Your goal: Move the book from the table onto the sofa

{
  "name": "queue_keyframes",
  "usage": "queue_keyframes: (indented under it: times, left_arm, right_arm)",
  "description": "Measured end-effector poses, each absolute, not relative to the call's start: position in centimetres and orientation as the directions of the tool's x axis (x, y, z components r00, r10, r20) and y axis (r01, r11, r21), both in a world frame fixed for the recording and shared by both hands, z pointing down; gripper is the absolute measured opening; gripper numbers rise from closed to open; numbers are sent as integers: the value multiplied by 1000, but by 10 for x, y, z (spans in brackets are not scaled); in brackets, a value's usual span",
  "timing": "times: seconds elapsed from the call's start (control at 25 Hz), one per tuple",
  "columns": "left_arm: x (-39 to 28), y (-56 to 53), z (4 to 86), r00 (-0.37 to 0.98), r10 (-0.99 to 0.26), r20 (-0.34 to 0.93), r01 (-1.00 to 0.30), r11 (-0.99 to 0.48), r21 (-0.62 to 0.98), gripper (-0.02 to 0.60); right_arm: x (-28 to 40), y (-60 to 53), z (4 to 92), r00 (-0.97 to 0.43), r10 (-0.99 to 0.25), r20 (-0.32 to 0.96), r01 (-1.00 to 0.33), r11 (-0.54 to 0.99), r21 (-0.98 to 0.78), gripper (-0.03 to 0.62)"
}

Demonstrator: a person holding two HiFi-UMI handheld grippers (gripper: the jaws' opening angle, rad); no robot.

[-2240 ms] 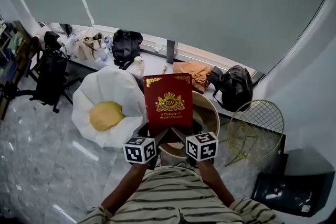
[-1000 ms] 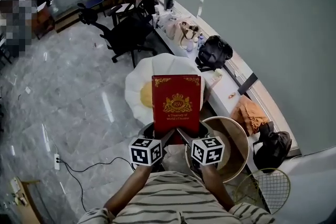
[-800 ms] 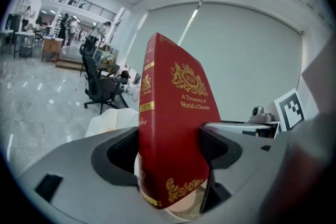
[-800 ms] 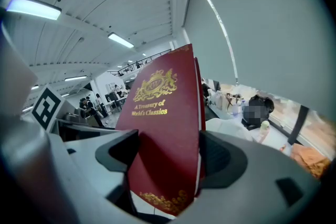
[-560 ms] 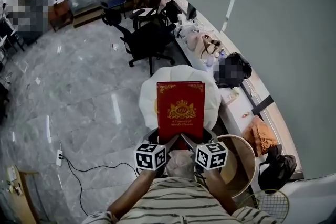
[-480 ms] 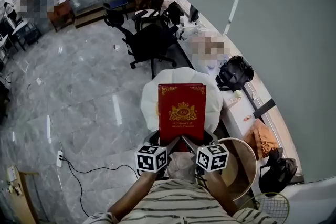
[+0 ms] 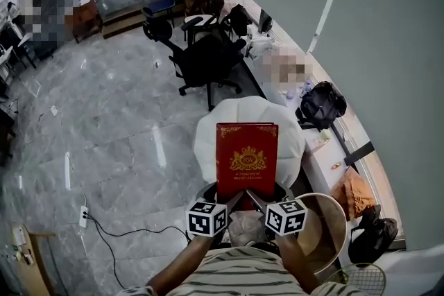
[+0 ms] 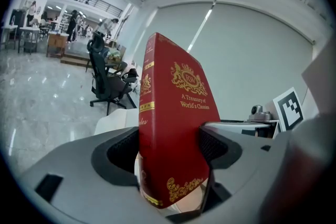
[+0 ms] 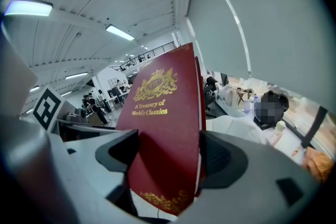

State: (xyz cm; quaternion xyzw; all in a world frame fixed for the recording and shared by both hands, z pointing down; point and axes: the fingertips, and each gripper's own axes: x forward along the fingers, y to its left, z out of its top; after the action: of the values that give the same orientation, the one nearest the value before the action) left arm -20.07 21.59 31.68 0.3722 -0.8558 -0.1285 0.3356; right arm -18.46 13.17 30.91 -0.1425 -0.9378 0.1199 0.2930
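Head view shows me a red book point(image 7: 246, 159) held up in the air, standing tall, with its front cover toward the camera. The cover is hard and flat, with shiny gold curls at the corners and a gold crest in the middle. My left gripper point(image 7: 233, 199) and my right gripper point(image 7: 256, 199) both pinch its bottom edge, side by side. Each one has a cube with black and white squares.

In the left gripper view the book point(image 8: 173, 128) stands between the two grey jaws, and the left gripper point(image 8: 168, 150) is squeezed tight on it. I can see the spine with gold bands. In the right gripper view the book point(image 9: 165, 139) sits between the jaws the same way, and the right gripper point(image 9: 169, 157) is clamped on it too.

Under the book is the sofa point(image 7: 208, 138). It is white, round and puffy. Just beside it, to the right, is a round tan table point(image 7: 340, 232) with a raised rim. The floor point(image 7: 104, 149) is smooth grey stone and it shines. A black office chair point(image 7: 208, 59) stands behind the sofa.
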Motion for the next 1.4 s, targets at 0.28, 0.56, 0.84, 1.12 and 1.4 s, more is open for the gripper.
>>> queue_keyframes:
  times: [0.28,0.56,0.84,1.12,1.4]
  left_arm:
    - [-225,203,329,-489,-717,497,-531,697,482,356]
    - [-254,169,341,-487,-707,514,-530,706,469,356]
    - [-277,127,373,-459,-687,564,-488,725,485,357]
    - [-292,91,407,-421,-665,617,-470,742,479,356]
    - [-299,68,444,-389,-649,654,-440,754,488,356]
  right_arm:
    - [-210,118,321,-772,344,535,196,929,-314,374]
    - [-238,84,335,-772,348,533,185,924,-335,374]
    - [-263,42,368,-730,373,573,179,913,-367,374]
    - [-279,7,404,-693,398,601,159,898,-411,374]
    - [-286,-16,442,-657,410,632,138,890,-435,374]
